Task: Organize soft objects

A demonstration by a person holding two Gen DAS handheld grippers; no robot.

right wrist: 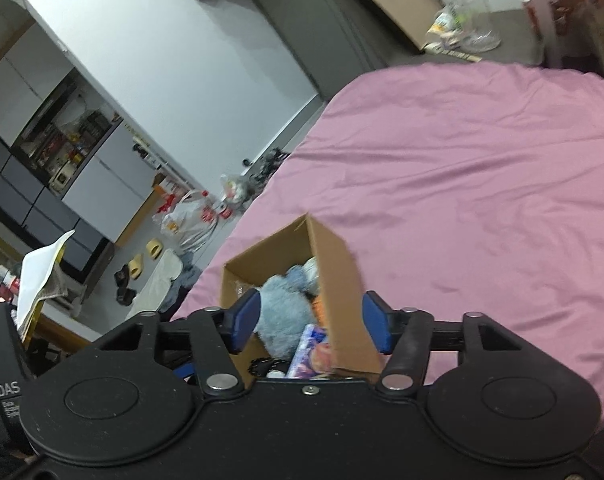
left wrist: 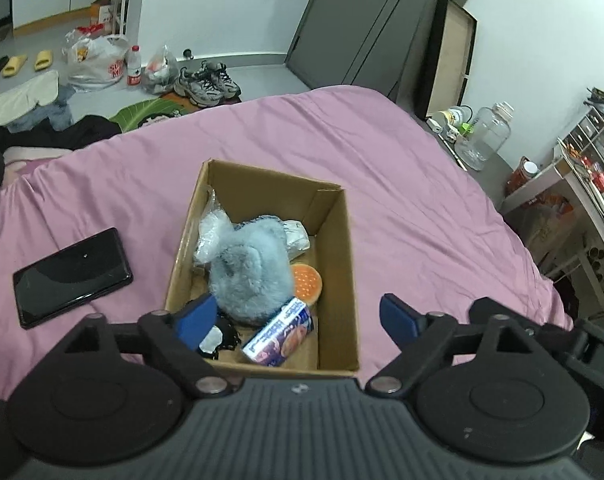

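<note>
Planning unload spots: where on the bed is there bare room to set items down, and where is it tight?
Widest free patch: pink bedspread right of and beyond the cardboard box, out to the bed edge. Narrower strip between the box and the black phone. Crowded: the box interior, packed with the grey plush, orange disc and printed pack.

Grey plush toy (left wrist: 248, 270) w/ soft bits piled in cardboard box (left wrist: 338, 280).

Two wrist fisheye views above a pink-covered bed (left wrist: 382, 160).
Both look down, close, sharing the open brown cardboard box (left wrist: 338, 280) (right wrist: 338, 264); the right view is tilted.
</note>
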